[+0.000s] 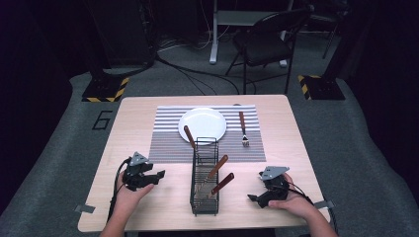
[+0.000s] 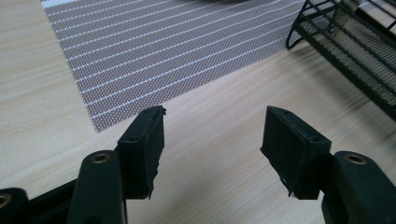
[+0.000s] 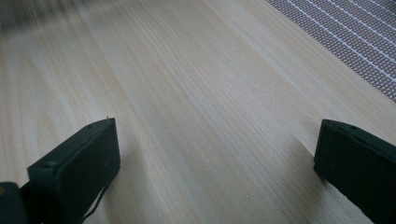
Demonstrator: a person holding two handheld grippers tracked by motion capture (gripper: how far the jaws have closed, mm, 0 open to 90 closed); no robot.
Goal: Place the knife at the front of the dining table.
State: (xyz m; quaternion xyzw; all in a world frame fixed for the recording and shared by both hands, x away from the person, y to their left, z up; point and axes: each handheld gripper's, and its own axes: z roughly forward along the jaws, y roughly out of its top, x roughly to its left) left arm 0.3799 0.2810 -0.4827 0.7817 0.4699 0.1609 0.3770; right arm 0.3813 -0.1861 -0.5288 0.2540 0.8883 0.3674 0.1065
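Observation:
A black wire cutlery rack [image 1: 204, 197] stands at the table's near middle, with three wooden-handled utensils [image 1: 217, 167] leaning in it. Behind it a white plate [image 1: 202, 124] rests on a striped placemat [image 1: 168, 143], and a wooden-handled fork [image 1: 243, 129] lies to the plate's right. My left gripper [image 1: 159, 176] hovers left of the rack, pointing toward it. Its jaws [image 2: 212, 135] are open, with only bare table between them. My right gripper [image 1: 252, 198] sits low at the rack's right, and its jaws [image 3: 215, 154] are spread wide over bare wood.
The rack's corner [image 2: 345, 42] rises at the upper right of the left gripper view, with the placemat [image 2: 163, 51] ahead. The table's front edge [image 1: 197, 228] runs just below both hands. A folding chair [image 1: 267, 42] stands on the floor beyond the table.

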